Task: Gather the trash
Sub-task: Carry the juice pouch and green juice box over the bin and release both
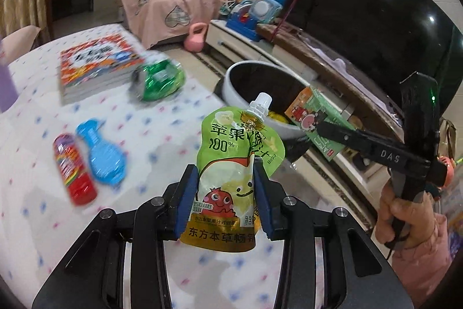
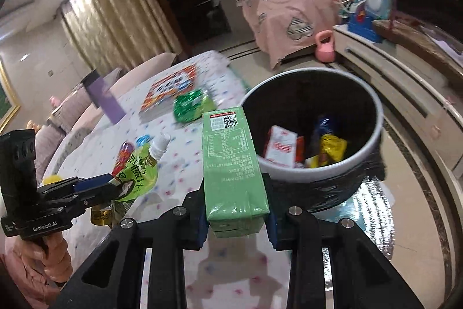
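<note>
My left gripper [image 1: 225, 201] pinches the soft, crinkly juice pouch [image 1: 231, 164] mid-body — light, slippery; right gripper [image 2: 235, 217] clamps the stiff green carton [image 2: 231, 161] near the bin [image 2: 373, 103].

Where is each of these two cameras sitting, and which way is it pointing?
Left wrist: sits on the left gripper, looking along its blue pads across the table toward the trash bin; the juice pouch is clamped in front, and the right gripper and its holding hand show.
Right wrist: sits on the right gripper, looking over the green carton into the trash bin; the left gripper shows.
Shared: pouch, carton, bin, table, each other's gripper.
</note>
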The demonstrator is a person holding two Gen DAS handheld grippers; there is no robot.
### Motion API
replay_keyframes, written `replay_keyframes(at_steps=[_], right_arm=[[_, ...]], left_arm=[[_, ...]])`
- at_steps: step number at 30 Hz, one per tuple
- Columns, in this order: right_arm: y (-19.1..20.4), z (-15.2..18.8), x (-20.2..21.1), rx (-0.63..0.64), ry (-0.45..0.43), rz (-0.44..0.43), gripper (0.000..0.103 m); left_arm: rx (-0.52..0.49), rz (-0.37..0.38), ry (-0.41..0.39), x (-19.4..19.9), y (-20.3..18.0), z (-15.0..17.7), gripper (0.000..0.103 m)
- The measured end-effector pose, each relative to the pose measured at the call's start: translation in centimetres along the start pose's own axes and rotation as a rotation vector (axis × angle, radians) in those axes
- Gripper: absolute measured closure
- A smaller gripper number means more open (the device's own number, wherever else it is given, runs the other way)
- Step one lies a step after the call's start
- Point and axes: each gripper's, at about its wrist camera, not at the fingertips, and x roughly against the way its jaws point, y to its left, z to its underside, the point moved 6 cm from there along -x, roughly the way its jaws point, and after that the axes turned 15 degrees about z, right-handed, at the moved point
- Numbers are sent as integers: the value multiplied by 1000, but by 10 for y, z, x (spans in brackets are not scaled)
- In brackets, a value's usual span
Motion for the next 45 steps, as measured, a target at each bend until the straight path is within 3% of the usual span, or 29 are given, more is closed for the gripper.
replay_keyframes(at_steps=[6,19,38,45], right_arm=[[-26,-16,-1,-36,-14,46,72],[-60,-54,-32,-63,-2,108,72],[-83,-68,-61,-72,36,131,72],[-84,-68,-71,-71,61,136,71]], left_arm=[[-16,24,4,-26,-13,-29,66],[-63,-25,53,-85,-21,-75,66],[-87,-73,115,-127,-25,-88,65],[-59,-78,134,-134,-20,-90,60]])
